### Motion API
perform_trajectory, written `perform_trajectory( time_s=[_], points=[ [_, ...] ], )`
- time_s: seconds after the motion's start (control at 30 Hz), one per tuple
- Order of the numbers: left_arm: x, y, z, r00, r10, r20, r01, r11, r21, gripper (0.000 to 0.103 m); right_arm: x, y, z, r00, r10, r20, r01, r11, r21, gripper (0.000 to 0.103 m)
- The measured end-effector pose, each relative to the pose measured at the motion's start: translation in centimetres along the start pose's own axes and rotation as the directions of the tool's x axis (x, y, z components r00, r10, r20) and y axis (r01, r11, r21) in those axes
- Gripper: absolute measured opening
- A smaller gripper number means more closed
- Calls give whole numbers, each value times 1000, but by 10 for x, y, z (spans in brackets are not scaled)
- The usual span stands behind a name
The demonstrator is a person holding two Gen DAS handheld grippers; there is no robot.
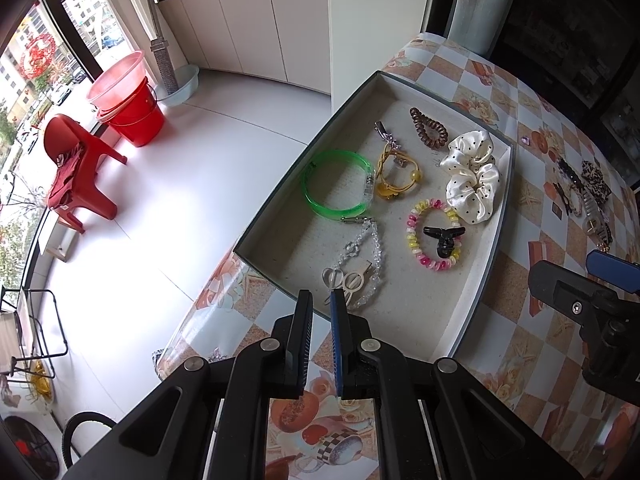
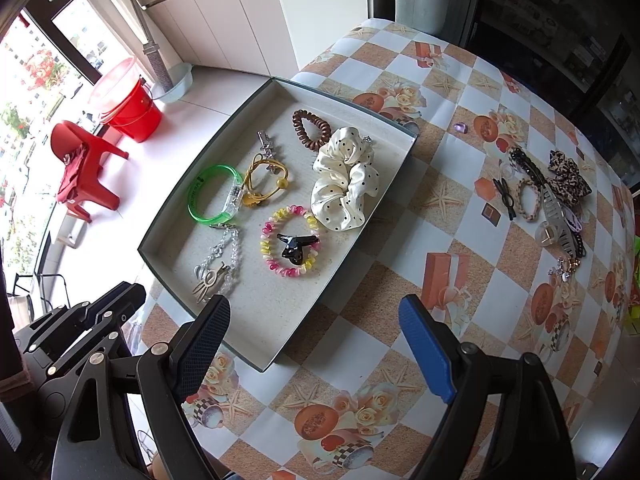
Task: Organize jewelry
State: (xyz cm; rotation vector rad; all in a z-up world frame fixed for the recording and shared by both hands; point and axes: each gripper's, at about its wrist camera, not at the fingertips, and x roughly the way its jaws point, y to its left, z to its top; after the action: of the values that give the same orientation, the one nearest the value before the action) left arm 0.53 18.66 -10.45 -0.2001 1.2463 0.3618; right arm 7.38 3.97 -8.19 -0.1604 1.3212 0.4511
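Note:
A shallow grey tray (image 1: 486, 276) (image 2: 348, 256) on the patterned table holds a green bangle (image 1: 336, 184) (image 2: 208, 196), a yellow cord bracelet (image 1: 396, 178), a pink-and-yellow bead bracelet (image 2: 290, 240) with a black clip (image 2: 296, 244) inside it, a white polka-dot scrunchie (image 1: 472, 176) (image 2: 344, 178), a brown coil tie (image 2: 310, 128) and a clear bead chain (image 1: 364, 256). My left gripper (image 1: 321, 300) hovers at the tray's near edge, fingers nearly together and empty. My right gripper (image 2: 316, 320) is open and empty above the tray's near right corner.
A pile of hair clips and ties, including a leopard scrunchie (image 2: 568, 178) and a clear claw clip (image 2: 554, 216), lies on the table to the right of the tray. A small purple bead (image 2: 461, 127) sits behind. A red chair (image 1: 80, 172) and bucket (image 1: 132, 112) stand on the floor at left.

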Motion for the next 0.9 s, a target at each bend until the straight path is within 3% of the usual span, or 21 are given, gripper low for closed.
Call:
perform_trajectory(
  time_s=[0.9],
  points=[
    [1,5,-2,1000,2,-6,-2,1000,-16,12,0,2,0,1000,1,-2,-1,1000,-1,88]
  ],
)
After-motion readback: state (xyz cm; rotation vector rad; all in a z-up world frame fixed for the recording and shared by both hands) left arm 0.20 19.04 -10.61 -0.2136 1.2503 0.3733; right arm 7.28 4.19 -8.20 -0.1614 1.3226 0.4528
